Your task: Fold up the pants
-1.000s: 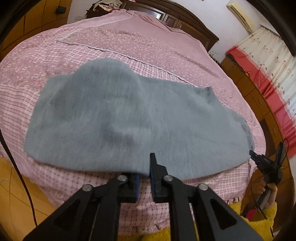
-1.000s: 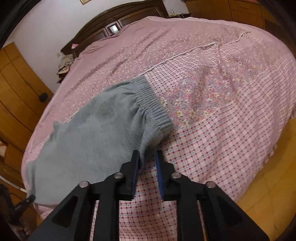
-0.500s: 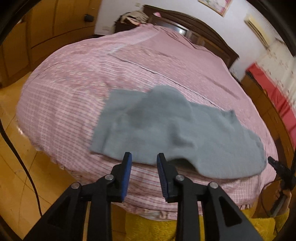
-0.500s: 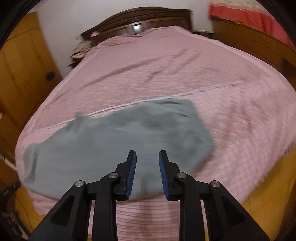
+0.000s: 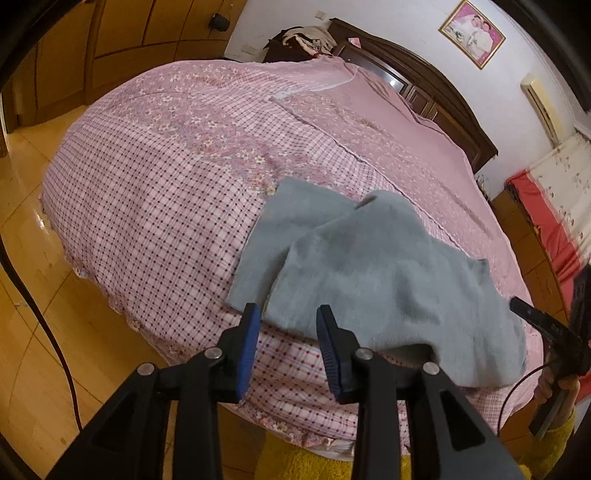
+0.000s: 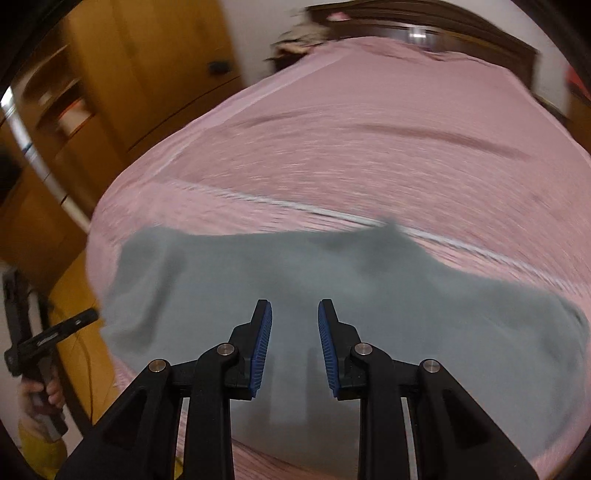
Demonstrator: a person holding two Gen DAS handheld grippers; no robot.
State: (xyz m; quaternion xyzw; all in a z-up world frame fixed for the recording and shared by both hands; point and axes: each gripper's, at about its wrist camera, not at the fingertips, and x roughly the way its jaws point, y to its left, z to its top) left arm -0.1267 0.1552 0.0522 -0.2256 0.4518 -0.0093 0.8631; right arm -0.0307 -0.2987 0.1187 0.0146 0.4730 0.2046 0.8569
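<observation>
Both wrist views angled down, sharing pants (image 5: 388, 273) on bed (image 5: 155, 192).

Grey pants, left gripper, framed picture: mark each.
Grey pants (image 5: 388, 273), left wrist view, upper folded layer.
Left gripper (image 5: 286, 345), left wrist view, gap between fingertips.
Framed picture (image 5: 472, 34), left wrist view, middle.

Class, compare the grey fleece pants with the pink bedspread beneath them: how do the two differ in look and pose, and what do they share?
The grey fleece pants are plain and fuzzy; the pink bedspread is printed with checks and small flowers. The pants are doubled over, one layer overlapping another; the bedspread lies spread in a single smooth sheet. The pants cover only a patch near the bed's edge; the bedspread covers the whole bed. Both are soft cloth lying flat, and neither is held by a gripper.
</observation>
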